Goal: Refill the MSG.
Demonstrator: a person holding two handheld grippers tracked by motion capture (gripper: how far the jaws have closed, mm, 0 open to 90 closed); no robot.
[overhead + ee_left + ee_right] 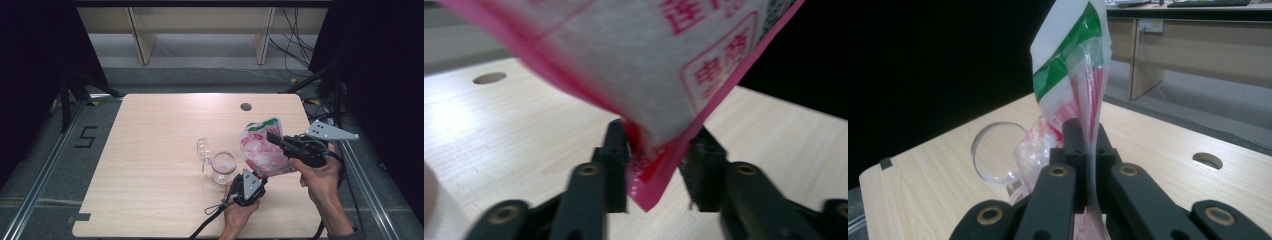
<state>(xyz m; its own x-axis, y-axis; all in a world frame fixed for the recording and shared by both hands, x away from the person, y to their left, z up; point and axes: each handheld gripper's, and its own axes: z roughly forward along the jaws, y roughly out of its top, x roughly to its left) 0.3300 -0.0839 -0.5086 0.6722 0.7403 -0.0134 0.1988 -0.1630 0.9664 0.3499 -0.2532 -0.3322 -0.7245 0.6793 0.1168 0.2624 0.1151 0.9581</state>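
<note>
Pouch [262, 147] corner between left tongs [656, 167]

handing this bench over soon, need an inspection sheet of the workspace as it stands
surface: light wooden table with a round hole near its far edge; bare wood around the work
job's things: pink and white plastic bag with a green band on top, held above the table; clear glass jar standing upright, its hinged lid swung open
clutter: nothing seen
grippers: right gripper shut on the bag's side; left gripper has the bag's lower corner between its jaws, one pad touching, the other apart
cables: black cable trails from the left gripper toward the table's near edge; more cables on the floor beyond
surroundings: grey floor, wooden desk legs behind, dark curtains at both sides
</note>
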